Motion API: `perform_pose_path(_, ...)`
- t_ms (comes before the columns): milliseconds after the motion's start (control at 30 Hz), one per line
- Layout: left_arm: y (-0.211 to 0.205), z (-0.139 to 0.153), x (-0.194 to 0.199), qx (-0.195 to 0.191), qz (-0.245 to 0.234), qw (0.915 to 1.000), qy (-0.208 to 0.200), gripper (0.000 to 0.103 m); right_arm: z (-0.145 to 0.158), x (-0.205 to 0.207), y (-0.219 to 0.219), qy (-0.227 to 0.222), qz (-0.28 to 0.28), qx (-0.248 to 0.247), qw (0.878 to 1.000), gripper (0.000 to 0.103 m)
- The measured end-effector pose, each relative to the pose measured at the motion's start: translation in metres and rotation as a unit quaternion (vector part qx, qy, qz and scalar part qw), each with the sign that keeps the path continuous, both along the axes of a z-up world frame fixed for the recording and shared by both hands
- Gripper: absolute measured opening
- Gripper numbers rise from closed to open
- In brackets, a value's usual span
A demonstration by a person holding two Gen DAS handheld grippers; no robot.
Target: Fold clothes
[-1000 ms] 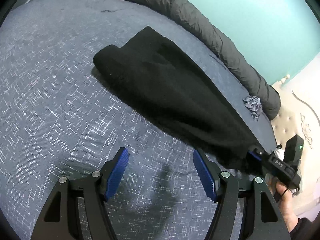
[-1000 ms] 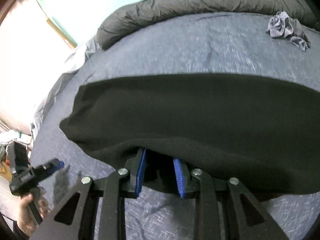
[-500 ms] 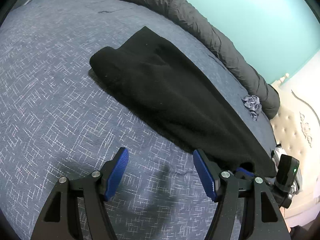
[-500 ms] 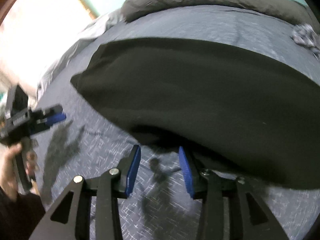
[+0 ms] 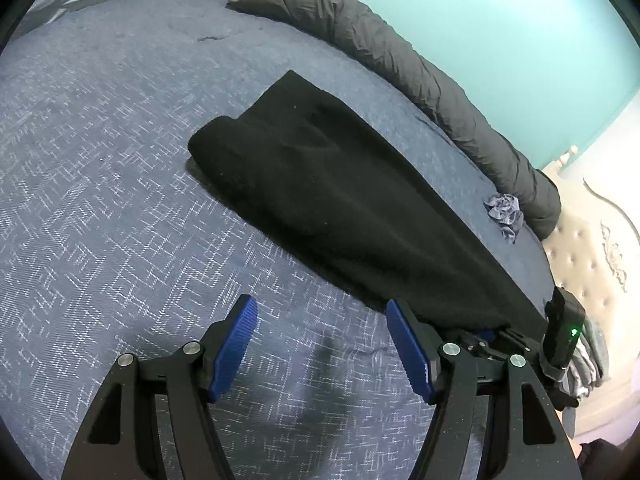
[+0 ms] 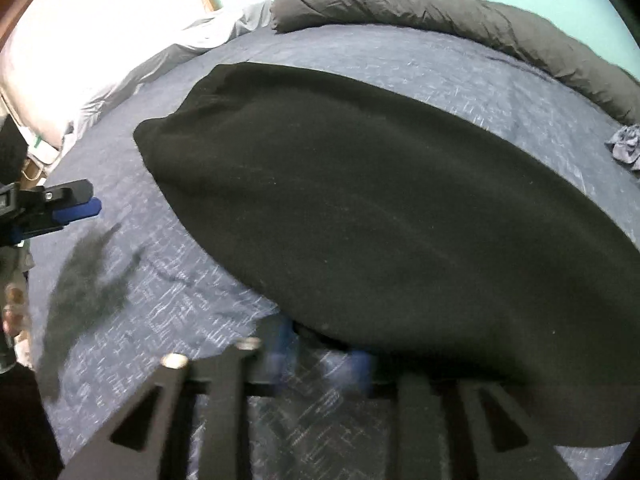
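A long black garment (image 5: 352, 208) is laid flat on the blue bed cover (image 5: 100, 208), its long axis running from ahead-left of the left tool (image 5: 320, 344) back to the right tool (image 6: 320, 356). The right tool is much the nearer, its blurred tips at the near hem; a gap is seen between them, but whether cloth is gripped cannot be told. The left tool is held wide open and empty beside the garment's edge. Compared with a second earlier, the lifted hem is seen dropped flat and the right tool drawn back.
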State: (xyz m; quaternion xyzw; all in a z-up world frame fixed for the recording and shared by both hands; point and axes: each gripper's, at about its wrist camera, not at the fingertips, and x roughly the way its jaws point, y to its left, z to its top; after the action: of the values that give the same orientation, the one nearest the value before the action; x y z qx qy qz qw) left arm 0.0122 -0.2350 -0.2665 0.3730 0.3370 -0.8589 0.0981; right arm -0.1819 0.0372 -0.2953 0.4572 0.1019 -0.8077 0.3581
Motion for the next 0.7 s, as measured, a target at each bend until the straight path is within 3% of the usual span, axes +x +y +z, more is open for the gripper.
perform_pose_path(67,-0.002,0.000,0.002,0.001,0.002,1.0000,0.002,0.071,0.005,0.005,0.002,-0.005,0.014,-0.005,1.000,0.010)
perform_pose_path(267,-0.006,0.002,0.002,0.008,0.007,0.9999,0.008,0.071,0.014,0.024,0.010,-0.031,0.045,-0.012,0.998,0.007)
perform_pose_path(500,-0.007,0.003,0.007,0.009,0.011,0.9999,0.008,0.071,-0.010,0.033,0.010,-0.059,0.041,-0.010,0.997,0.007)
perform_pose_path(600,-0.008,0.003,0.006,0.010,0.011,0.9999,0.007,0.071,-0.007,0.036,0.023,-0.078,0.032,-0.036,0.996,0.007)
perform_pose_path(700,-0.009,0.002,0.005,0.013,0.011,0.9998,0.007,0.071,-0.004,0.041,0.030,-0.096,0.037,-0.030,0.994,0.009)
